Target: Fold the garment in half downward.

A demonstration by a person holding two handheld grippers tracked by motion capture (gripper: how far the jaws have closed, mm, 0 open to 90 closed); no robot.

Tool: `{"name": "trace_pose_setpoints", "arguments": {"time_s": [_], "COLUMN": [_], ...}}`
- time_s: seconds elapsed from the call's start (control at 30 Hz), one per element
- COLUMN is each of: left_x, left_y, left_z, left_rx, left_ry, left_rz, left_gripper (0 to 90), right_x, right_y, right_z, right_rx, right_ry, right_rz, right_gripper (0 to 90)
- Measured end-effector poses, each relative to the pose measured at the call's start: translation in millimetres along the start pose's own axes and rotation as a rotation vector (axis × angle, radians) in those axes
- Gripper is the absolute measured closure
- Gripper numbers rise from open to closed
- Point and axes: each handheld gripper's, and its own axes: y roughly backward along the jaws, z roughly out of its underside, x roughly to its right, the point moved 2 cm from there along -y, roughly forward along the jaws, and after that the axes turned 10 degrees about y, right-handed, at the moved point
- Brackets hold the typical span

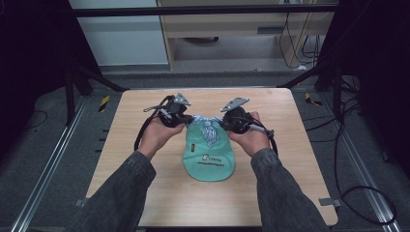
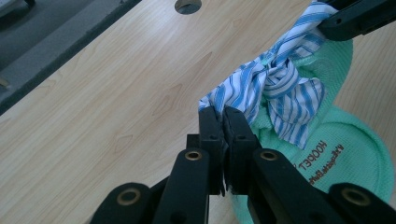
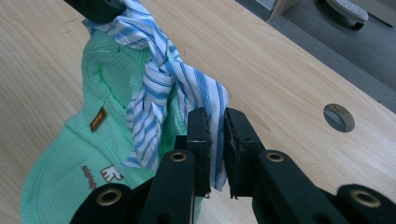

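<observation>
Both claws, left (image 2: 223, 122) and right (image 3: 215, 123), clamp opposite ends of the striped strap (image 2: 280, 88) knotted on the green hat (image 1: 209, 162) on the desk (image 1: 145, 125); pulling apart likely tightens it.

cap (image 1: 209, 157) on table (image 1: 145, 145), cloth (image 1: 207, 128) atop

The green cap (image 1: 209, 162) bears dark print too small and blurred to read with certainty.
</observation>
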Motion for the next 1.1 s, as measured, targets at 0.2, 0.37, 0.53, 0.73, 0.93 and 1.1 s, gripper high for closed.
{"name": "trace_pose_setpoints", "arguments": {"time_s": [0.2, 0.37, 0.53, 0.73, 0.93, 1.1], "left_x": [6.2, 9.5, 11.8, 15.3, 18.1, 19.3], "left_y": [-2.4, -6.5, -8.1, -11.0, -15.0, -17.6], "left_z": [3.0, 5.6, 8.3, 15.8, 24.4, 30.2], "left_rx": [-0.006, -0.006, -0.008, -0.012, -0.02, -0.03], "left_ry": [-0.021, -0.026, -0.03, -0.035, -0.038, -0.043], "left_rz": [-0.003, -0.002, -0.003, 0.003, 0.008, 0.013], "left_gripper": [87.4, 87.4, 87.3, 87.3, 87.3, 87.3], "right_x": [-1.6, -3.8, -5.9, -10.5, -15.4, -19.0], "right_y": [2.0, 0.4, -0.3, -2.4, -6.2, -8.9], "right_z": [4.7, 11.8, 15.7, 20.4, 26.9, 30.9], "right_rx": [-0.005, -0.012, -0.014, -0.019, -0.028, -0.035], "right_ry": [0.011, 0.011, 0.009, 0.015, 0.02, 0.023], "right_rz": [0.001, -0.005, -0.003, -0.011, -0.02, -0.028], "right_gripper": [80.1, 80.7, 80.6, 80.5, 80.5, 80.3]}}
